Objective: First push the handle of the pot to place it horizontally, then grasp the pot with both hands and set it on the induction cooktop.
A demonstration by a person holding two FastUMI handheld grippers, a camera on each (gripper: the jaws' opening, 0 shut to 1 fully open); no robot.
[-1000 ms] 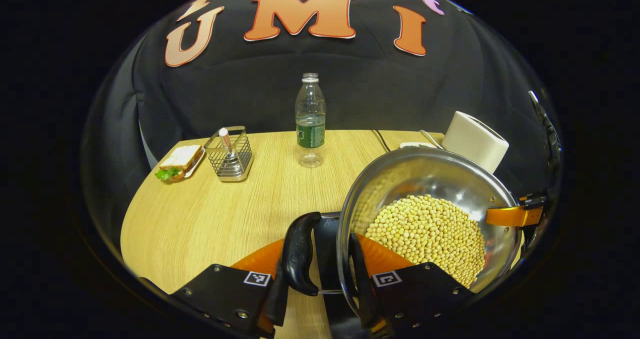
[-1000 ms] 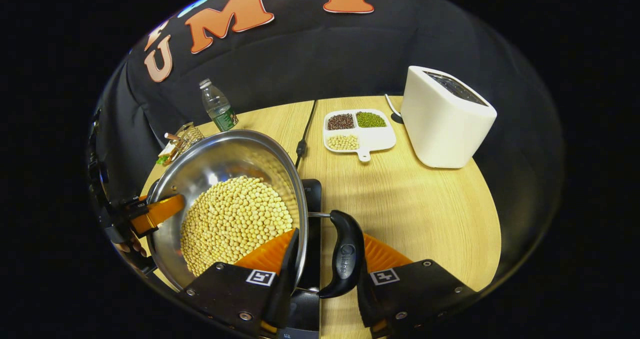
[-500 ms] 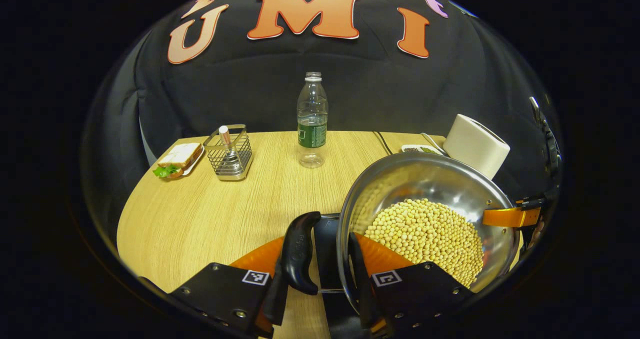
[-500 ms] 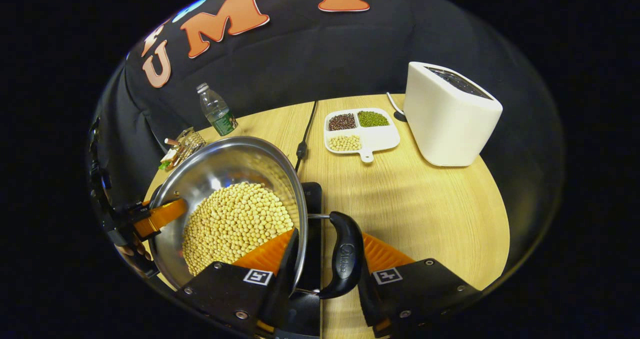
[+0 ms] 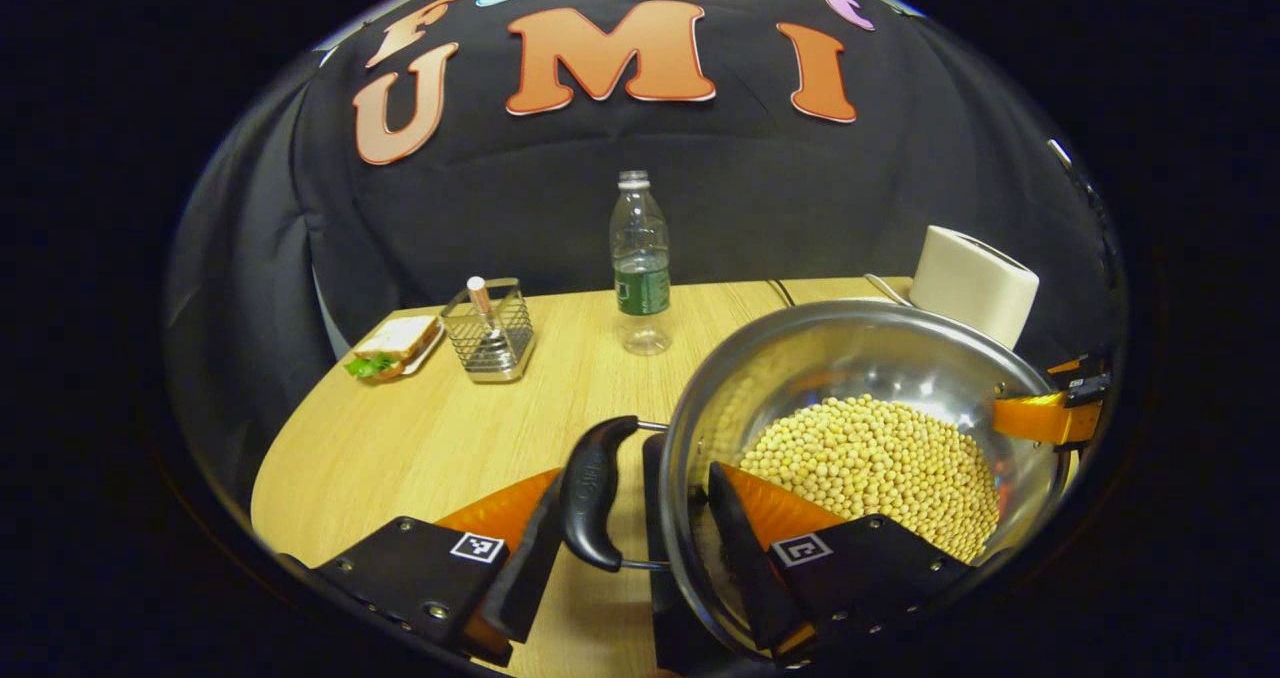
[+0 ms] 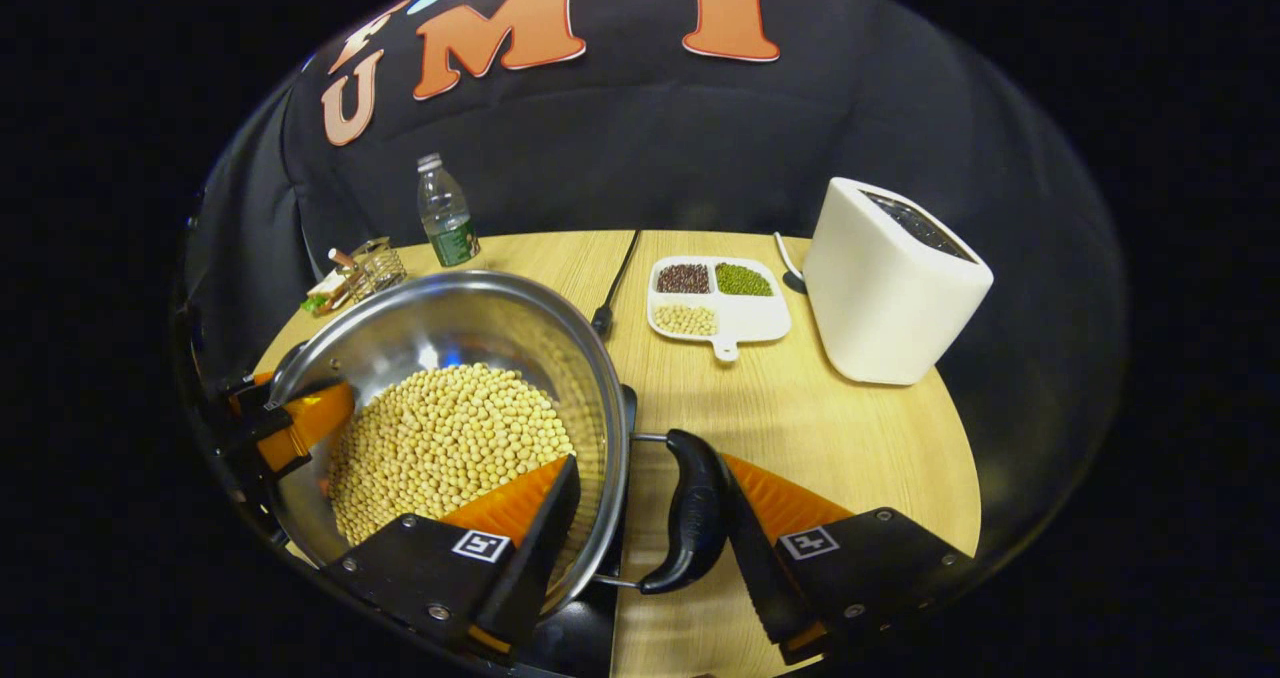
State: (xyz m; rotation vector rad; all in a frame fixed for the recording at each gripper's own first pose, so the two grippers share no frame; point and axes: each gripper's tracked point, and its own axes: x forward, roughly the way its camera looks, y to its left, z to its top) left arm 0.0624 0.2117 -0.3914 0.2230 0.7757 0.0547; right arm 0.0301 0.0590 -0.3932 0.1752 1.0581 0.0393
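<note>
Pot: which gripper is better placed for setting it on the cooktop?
Neither: left gripper and right gripper each straddle a handle of the pot, one finger inside the rim. The cooktop lies dark beneath; lower both together.

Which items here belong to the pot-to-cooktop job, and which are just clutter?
Job: pot of soybeans, its handles, cooktop, left tongs, right tongs.

Clutter: water bottle, sandwich, wire caddy, bean tray, white appliance.
</note>
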